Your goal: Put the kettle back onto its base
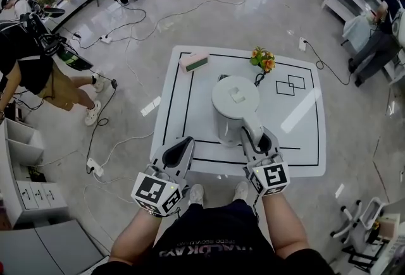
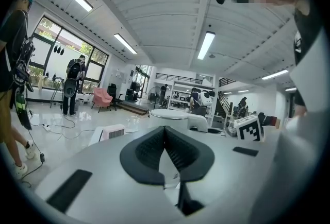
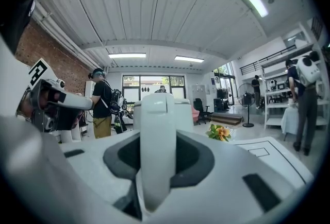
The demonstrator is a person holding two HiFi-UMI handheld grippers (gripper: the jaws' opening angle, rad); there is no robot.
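Note:
A white kettle point(image 1: 235, 106) is over the middle of the white table point(image 1: 304, 141); whether it rests on the table I cannot tell. My right gripper point(image 1: 256, 138) is shut on its handle point(image 3: 157, 130), which fills the gap between the dark pads, with the kettle body point(image 3: 181, 112) just beyond. A round white rim point(image 1: 221, 78), perhaps the base, peeks out behind the kettle's far left side. My left gripper point(image 1: 183, 145) hovers shut and empty at the table's front left, with the kettle point(image 2: 178, 117) ahead of it to the right. In the left gripper view its pads point(image 2: 166, 138) meet.
A pink and green box point(image 1: 193, 62) lies at the table's far left. A small bunch of orange flowers point(image 1: 262, 60) stands at the far middle, with black outlined squares point(image 1: 290, 85) to its right. Cables point(image 1: 126, 33) trail over the floor; people stand at both sides.

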